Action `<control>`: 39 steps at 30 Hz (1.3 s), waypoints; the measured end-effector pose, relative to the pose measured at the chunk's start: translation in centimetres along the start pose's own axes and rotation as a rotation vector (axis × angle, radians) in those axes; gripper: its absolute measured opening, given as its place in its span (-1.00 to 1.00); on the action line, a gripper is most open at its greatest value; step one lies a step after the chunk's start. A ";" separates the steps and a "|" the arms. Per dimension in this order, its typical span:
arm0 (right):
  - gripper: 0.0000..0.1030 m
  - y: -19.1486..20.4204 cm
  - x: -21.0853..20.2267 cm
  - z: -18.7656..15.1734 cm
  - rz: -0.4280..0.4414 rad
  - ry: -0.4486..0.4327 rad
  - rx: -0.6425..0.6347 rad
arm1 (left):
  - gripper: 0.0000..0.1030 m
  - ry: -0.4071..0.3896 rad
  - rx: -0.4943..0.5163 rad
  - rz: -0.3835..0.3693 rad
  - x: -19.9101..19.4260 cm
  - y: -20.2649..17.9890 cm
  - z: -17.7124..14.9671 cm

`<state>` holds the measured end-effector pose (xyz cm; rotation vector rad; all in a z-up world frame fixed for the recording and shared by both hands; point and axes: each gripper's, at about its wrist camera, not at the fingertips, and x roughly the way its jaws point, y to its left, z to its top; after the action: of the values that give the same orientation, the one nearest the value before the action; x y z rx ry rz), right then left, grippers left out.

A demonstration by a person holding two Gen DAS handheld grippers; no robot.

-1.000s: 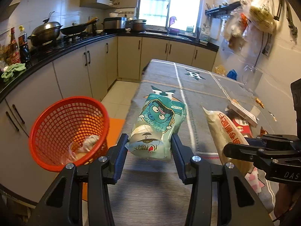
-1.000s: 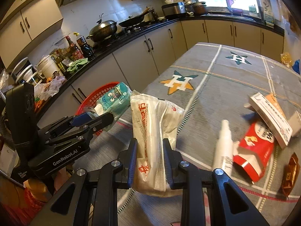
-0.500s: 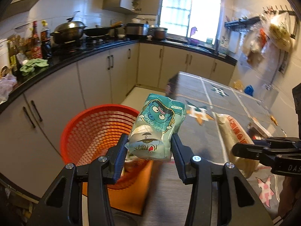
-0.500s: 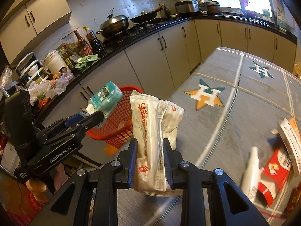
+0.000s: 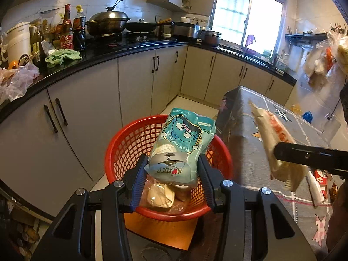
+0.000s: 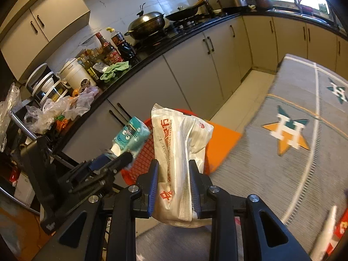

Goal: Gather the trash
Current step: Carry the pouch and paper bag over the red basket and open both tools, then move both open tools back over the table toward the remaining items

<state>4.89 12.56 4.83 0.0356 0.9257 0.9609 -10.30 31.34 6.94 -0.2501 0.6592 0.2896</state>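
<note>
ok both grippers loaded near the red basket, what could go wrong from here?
1. The left gripper holds the teal pouch over the red basket, but toward its table-side rim; released here, it might catch that rim and tip out.
2. The right gripper with the white wrapper sits close beside the left one; dropping together risks a collision.
3. The basket already holds trash, so tall packets may stick up.
</note>
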 end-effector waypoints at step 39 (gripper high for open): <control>-0.03 -7.4 -10.9 -8.7 -0.064 -0.162 0.145 | 0.17 0.046 0.195 -0.167 -1.1 -12.7 -4.1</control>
<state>1.39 -2.75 3.49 0.2026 0.8401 0.8177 -9.09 18.00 6.24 -0.1240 0.7025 0.0587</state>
